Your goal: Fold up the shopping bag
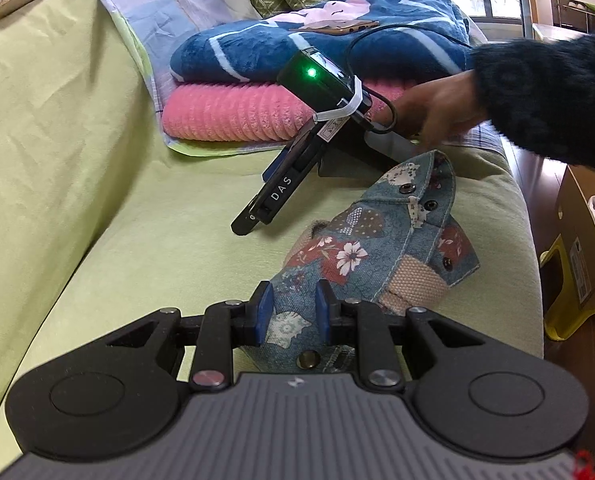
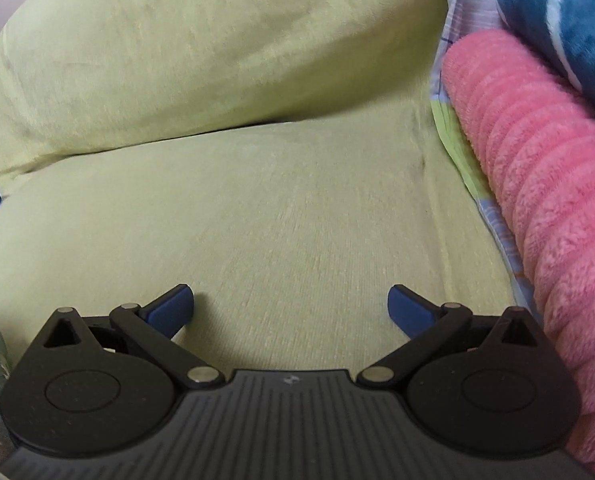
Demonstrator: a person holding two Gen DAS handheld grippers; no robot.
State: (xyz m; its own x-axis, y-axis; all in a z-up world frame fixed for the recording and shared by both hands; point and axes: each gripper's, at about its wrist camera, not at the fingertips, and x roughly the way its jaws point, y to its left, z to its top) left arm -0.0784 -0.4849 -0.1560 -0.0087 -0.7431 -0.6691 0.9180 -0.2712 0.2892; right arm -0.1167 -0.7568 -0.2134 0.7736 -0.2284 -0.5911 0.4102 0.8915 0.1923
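We clamp left tool (image 1: 293,314) on floral patchwork denim shopping bag (image 1: 381,248), pinning folded bundle on pale green sofa seat (image 1: 145,220). Right tool (image 2: 291,308) spread wide, empty, over bare seat, free for next fold.

The shopping bag (image 1: 377,256) lies on the sofa seat (image 1: 145,240), lower centre; folded blankets (image 1: 297,92) stack behind it, upper centre.
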